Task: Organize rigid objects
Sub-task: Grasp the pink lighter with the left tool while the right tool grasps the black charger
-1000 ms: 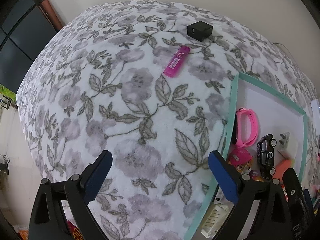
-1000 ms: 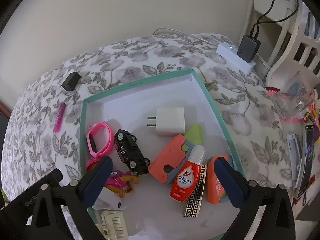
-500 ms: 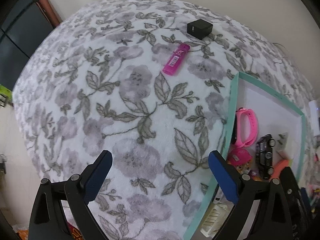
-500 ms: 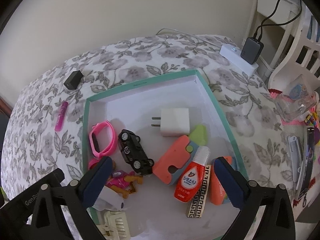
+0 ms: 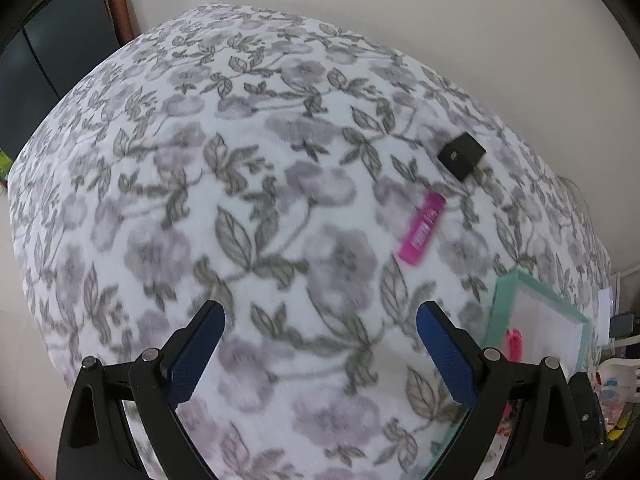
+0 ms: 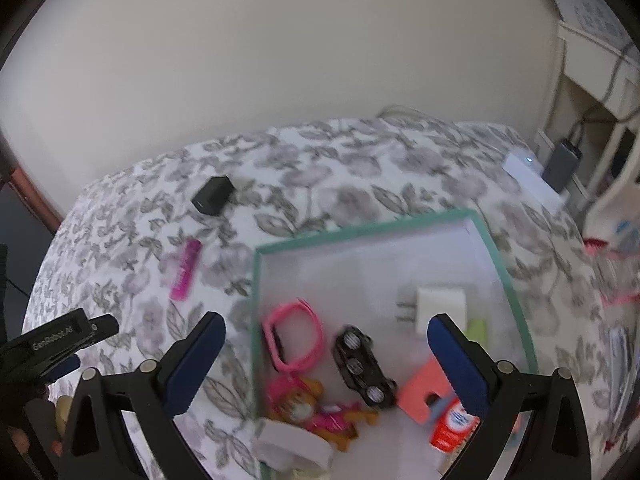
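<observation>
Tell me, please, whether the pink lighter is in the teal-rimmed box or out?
Out: the pink lighter lies on the floral blanket, left of the teal-rimmed box.

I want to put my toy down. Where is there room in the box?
The far half of the box, behind the white plug, is bare. Nearer, the pink band, toy car and red bottle crowd it.

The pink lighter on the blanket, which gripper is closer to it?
Probably left. The left gripper hovers over bare blanket facing the pink lighter; the right gripper hangs over the box rim, beside it.
</observation>
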